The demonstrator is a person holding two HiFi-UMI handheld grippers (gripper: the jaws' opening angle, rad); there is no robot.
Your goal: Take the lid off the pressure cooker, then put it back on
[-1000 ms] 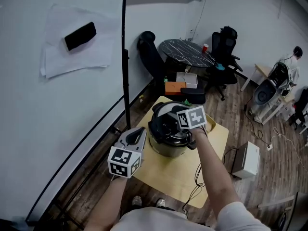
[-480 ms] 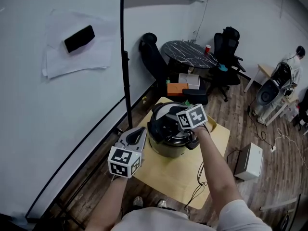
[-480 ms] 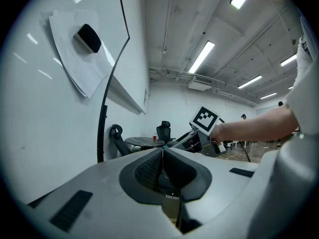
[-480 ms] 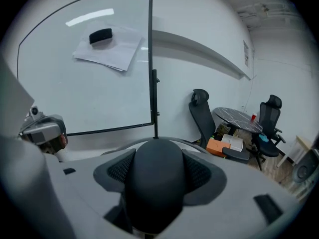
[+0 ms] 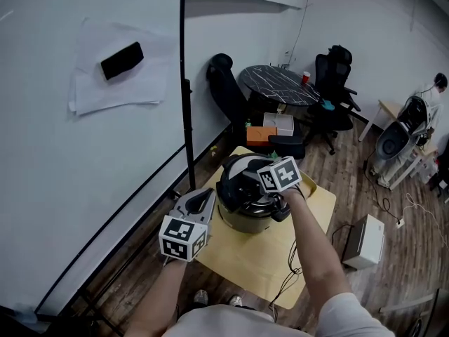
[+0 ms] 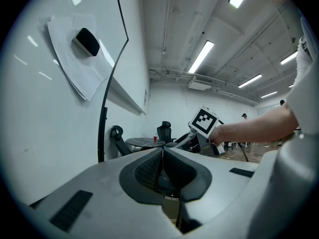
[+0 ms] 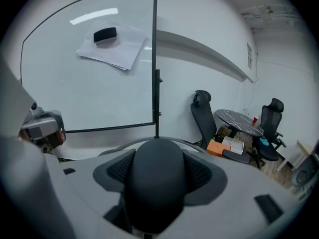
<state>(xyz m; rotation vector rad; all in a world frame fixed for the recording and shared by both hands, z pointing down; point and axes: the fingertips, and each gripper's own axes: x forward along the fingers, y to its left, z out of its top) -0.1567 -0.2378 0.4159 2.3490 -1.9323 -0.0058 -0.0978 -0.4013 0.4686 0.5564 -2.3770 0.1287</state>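
On the low table (image 5: 256, 258), in the head view, the cooker (image 5: 242, 217) is seen, round and of bright steel, with a dark lid (image 5: 238, 181) on top of it. The right gripper (image 5: 272, 192) is placed over the cooker, at the lid's handle. The left gripper (image 5: 201, 199) is held just beside the cooker, on its left, and no contact with it is seen.

In the left gripper view, the ribbed black pads (image 6: 148, 171) are pressed together and nothing is kept between them. The right gripper with its marker cube is seen beyond them.

In the right gripper view, the jaws are clamped on the handle (image 7: 154, 183), a smooth, rounded black knob, probably of plastic. The thin curved rim of the lid is seen behind it.

It cannot be told whether the lid is locked. If it is pulled straight up before it is turned free, the whole cooker may be dragged or tipped, because the cooker is not steadied by the left gripper. The smooth handle may also slip in the pads when it is twisted. On the return, the lid may be set crooked if it is not matched to the cooker's edge.
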